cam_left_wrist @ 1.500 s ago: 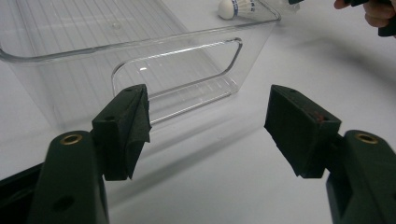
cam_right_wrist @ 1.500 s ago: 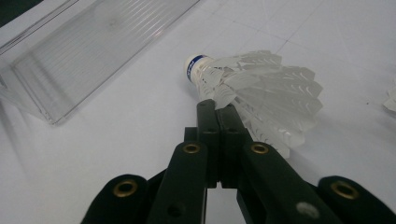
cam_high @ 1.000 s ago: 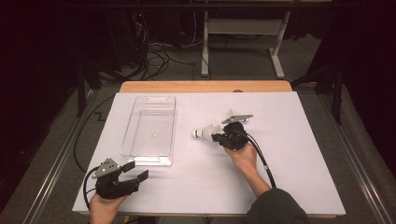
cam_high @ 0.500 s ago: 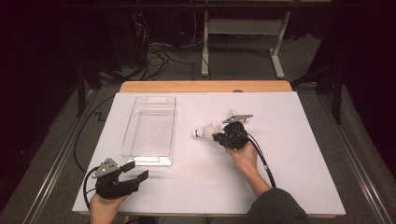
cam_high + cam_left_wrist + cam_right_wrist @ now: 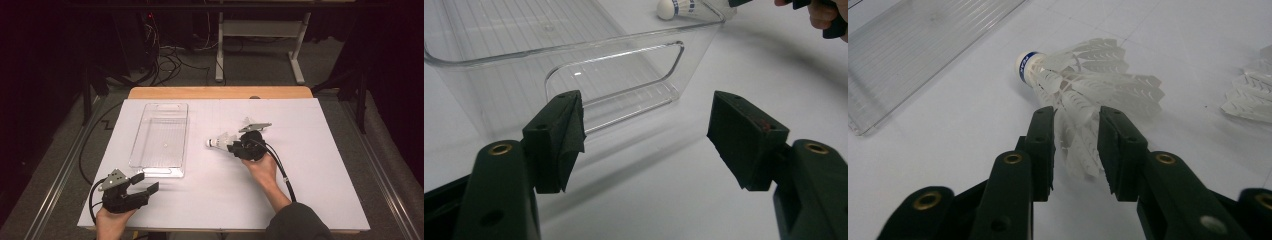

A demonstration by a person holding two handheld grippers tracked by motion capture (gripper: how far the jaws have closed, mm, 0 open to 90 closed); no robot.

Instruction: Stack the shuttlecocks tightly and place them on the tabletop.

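The clear bin point(image 5: 160, 139) is the one tall obstacle on the white table point(image 5: 325, 165), standing left of centre with its long walls running away from the person. In front of the bin's near end wall the left gripper point(image 5: 141, 183) hangs with its jaws wide apart; in the left gripper view point(image 5: 644, 135) bare table lies between it and that wall. Right of the bin, a strip of bare table separates its long wall from the shuttlecock point(image 5: 220, 141), whose feathers sit between the jaws of the right gripper point(image 5: 233, 147). A second shuttlecock point(image 5: 1250, 97) lies just beyond the right gripper, farther from the bin. The bin's inside is open from above.
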